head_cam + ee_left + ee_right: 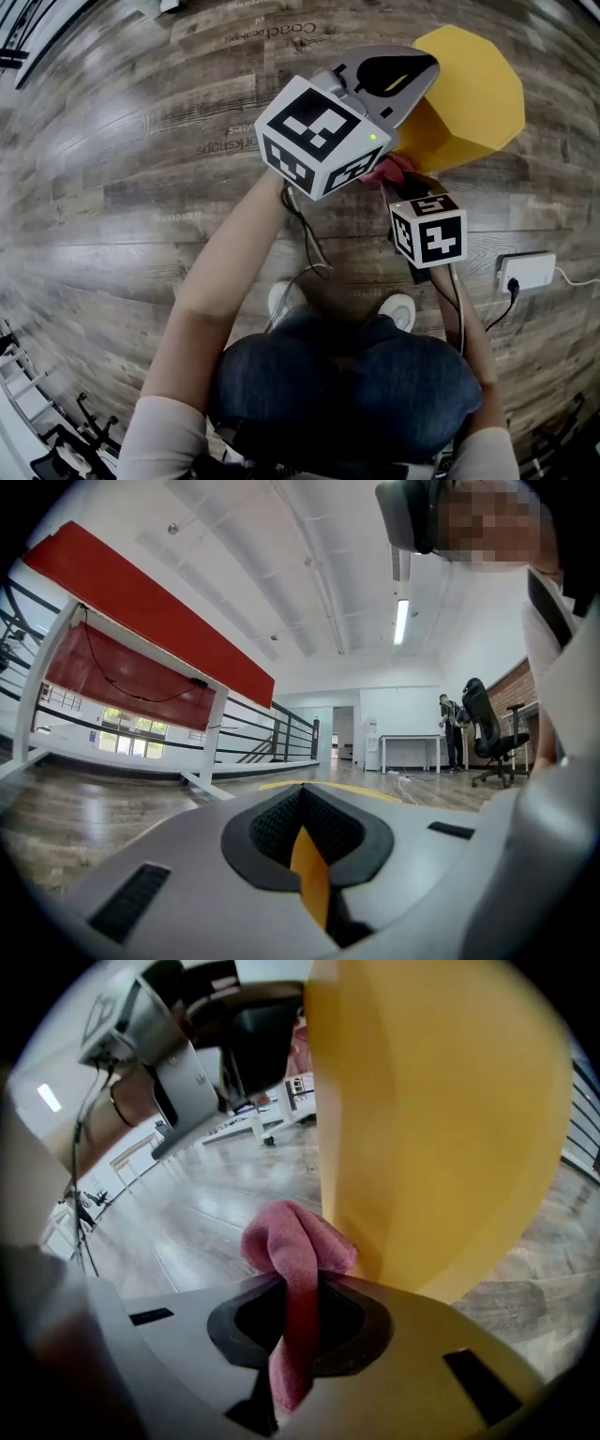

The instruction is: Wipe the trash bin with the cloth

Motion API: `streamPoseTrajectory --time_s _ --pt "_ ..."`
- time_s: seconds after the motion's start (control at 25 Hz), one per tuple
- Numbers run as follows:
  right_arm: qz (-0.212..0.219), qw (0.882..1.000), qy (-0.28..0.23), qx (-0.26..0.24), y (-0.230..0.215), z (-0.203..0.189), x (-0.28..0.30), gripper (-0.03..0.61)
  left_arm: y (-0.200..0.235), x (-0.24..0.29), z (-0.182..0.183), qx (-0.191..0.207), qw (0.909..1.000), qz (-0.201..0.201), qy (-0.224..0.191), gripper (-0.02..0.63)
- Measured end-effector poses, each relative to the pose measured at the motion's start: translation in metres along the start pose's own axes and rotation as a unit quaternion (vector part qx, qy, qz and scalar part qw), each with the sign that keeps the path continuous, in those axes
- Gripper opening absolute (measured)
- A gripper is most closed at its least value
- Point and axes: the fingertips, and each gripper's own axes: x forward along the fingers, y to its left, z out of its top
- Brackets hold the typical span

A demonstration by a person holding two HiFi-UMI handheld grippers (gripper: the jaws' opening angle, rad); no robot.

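Head view: trash bin (473, 89) is gripped at its rim by left gripper (412, 73); left gripper view: jaws are closed on its yellow edge; right gripper view: cloth (291, 1251) is clamped in right gripper (295, 1321), touching the bin wall; cloth should be pressed flat, bin braced.

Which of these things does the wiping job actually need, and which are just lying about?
For the job: yellow plastic trash bin, its edge pinched by the left gripper; pink cloth, clamped in the right gripper, against the bin's wall.

Just lying about: white power strip on the wooden floor; black office chair; white table.
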Motion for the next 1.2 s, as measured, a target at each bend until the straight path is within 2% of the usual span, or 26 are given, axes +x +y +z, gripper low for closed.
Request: streamPoseTrajectory --time_s 0.12,0.28,0.36,0.44,0.52,0.68,0.76,0.88,1.2 --pt "0.017 0.999 -0.038 -0.01 0.01 0.023 -0.039 0.051 0.0 -0.001 0.0 0.01 0.9998 0.019 -0.007 0.0" --pt "0.015 0.994 -0.11 -0.018 0.015 0.062 -0.094 0.051 0.002 -0.007 0.001 0.06 0.9967 0.054 -0.005 0.002" --pt "0.01 0.987 -0.155 -0.029 0.015 0.085 -0.123 0.051 0.007 -0.013 0.001 0.038 0.9969 0.068 -0.004 0.002" --pt "0.0 0.977 -0.208 -0.04 0.014 0.109 -0.151 0.051 0.012 -0.023 0.004 -0.002 0.9972 0.073 -0.015 0.002" --pt "-0.019 0.962 -0.269 -0.031 0.008 0.131 -0.177 0.051 0.013 -0.034 0.006 -0.023 0.9961 0.083 -0.024 0.0" --pt "-0.083 0.927 -0.365 0.005 -0.017 0.156 -0.211 0.051 0.014 -0.054 0.014 0.006 0.9909 0.132 -0.026 0.002" --pt "-0.104 0.916 -0.386 0.02 -0.029 0.158 -0.216 0.051 0.011 -0.059 0.023 0.028 0.9881 0.147 -0.035 0.002" --pt "-0.129 0.908 -0.397 0.04 -0.042 0.153 -0.22 0.051 -0.001 -0.061 0.033 0.047 0.9879 0.142 -0.041 0.002" --pt "-0.14 0.903 -0.403 0.045 -0.049 0.15 -0.225 0.051 -0.011 -0.055 0.031 0.061 0.9892 0.132 -0.015 0.0"
